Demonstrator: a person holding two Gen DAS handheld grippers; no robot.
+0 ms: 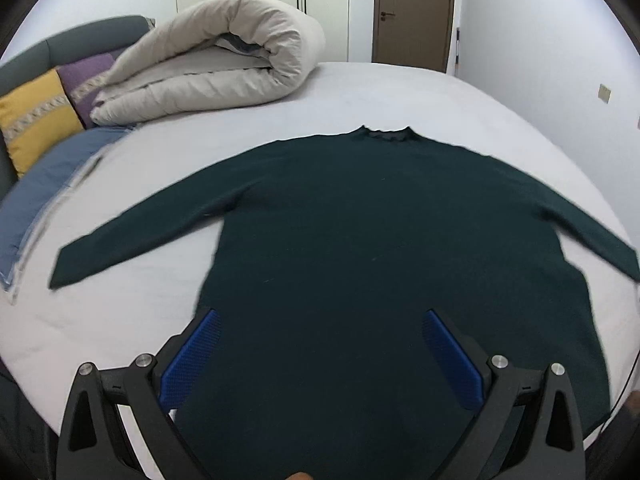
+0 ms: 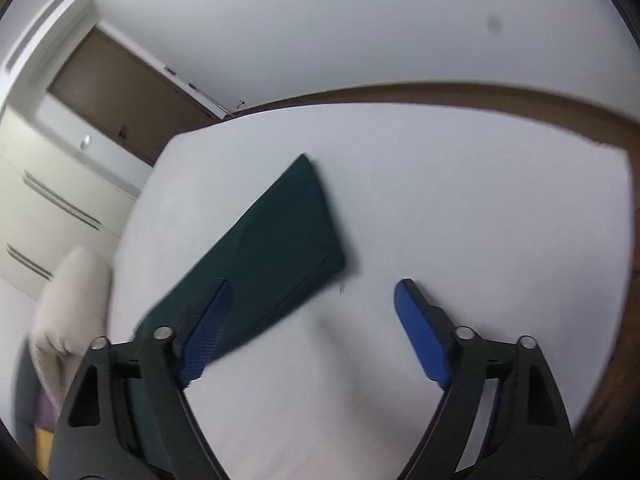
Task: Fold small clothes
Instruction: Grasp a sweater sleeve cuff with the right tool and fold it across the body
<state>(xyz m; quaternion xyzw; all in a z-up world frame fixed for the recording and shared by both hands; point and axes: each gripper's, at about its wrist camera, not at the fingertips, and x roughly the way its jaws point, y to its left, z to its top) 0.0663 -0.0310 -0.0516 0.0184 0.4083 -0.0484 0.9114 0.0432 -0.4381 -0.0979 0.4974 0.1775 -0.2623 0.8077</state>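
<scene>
The dark green long-sleeved knit sweater is lying flat and unfolded on the white bedsheet; both the left gripper and the right gripper are hovering with jaws apart, holding nothing, so all folding appears to remain.

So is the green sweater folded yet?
No, the sweater lies spread flat on the bed, both sleeves out sideways; both tongs open, holding nothing.

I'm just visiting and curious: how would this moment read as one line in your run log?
stage: before first fold | sweater: flat on bed, sleeves out | left gripper: open, empty | right gripper: open, near right sleeve
</scene>
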